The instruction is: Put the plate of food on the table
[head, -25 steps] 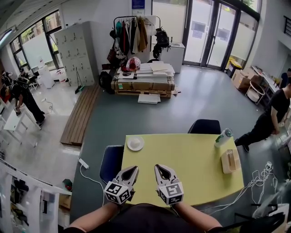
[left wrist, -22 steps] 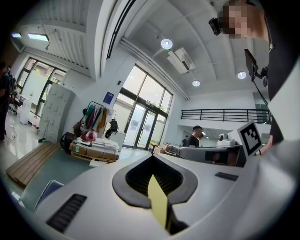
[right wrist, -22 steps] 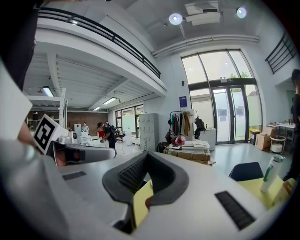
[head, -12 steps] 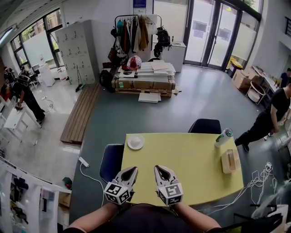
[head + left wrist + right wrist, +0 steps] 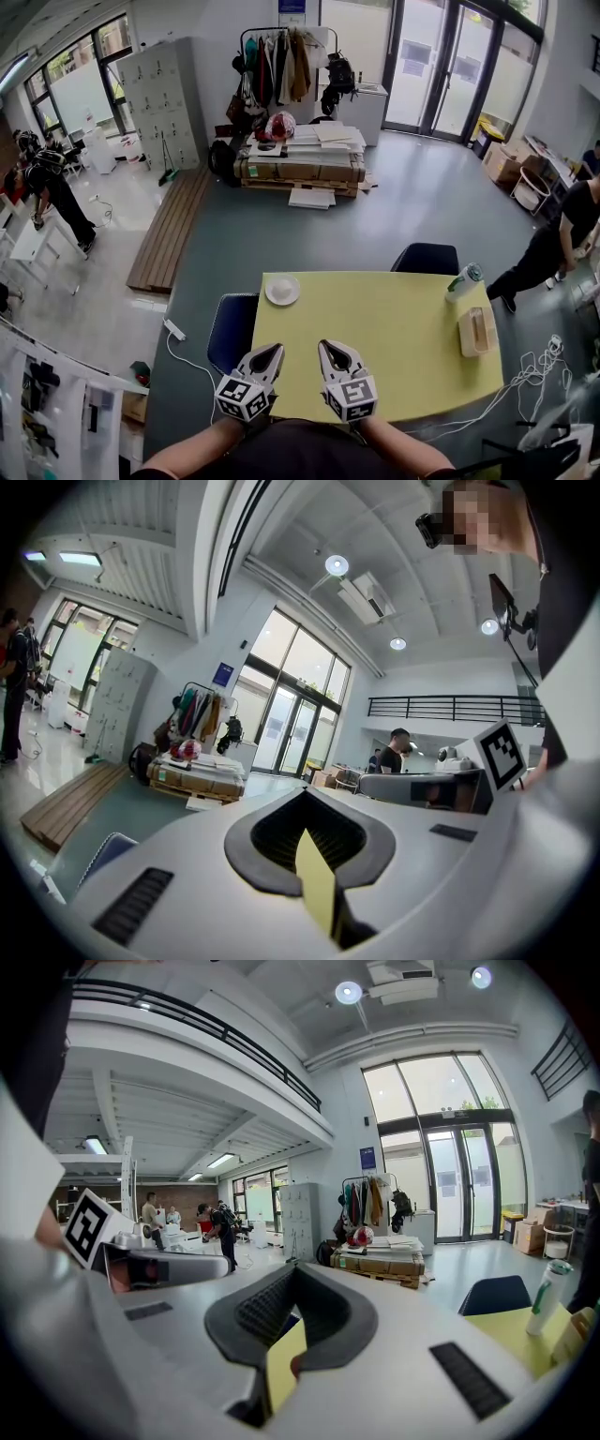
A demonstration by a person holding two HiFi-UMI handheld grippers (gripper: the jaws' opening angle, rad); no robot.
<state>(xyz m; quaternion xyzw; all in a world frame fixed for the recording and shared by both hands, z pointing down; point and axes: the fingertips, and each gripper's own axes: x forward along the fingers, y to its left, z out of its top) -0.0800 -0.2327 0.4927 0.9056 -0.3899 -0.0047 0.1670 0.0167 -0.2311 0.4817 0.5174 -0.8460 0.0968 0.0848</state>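
**Desk:** How are the two tools seen above the yellow table [image 5: 394,328]?

**Photographer:** The left gripper [image 5: 271,350] and the right gripper [image 5: 327,348] are held side by side over the table's near edge, pointed toward its far side. In each gripper's own view, the jaws are seen drawn together at the tips. Only the padded hollow behind the tips is left as a gap. Nothing is clamped in either pair, and a sliver of yellow tabletop is glimpsed through each hollow. Whether the table is touched by either gripper cannot be told.

**Desk:** And where is the plate found?

**Photographer:** The white plate [image 5: 282,291] is set on the table's far left corner, well apart from both grippers. What lies on it cannot be made out from the head view.

**Desk:** What else is pictured on or around the table?

**Photographer:** A bottle [image 5: 462,281] is stood at the far right corner, with a pale box [image 5: 476,331] laid just nearer along the right edge. A blue chair [image 5: 232,333] is placed at the table's left side and a dark chair [image 5: 427,258] at its far side. Beyond them, a pallet [image 5: 298,171] stacked with flat cardboard is seen on the grey floor.
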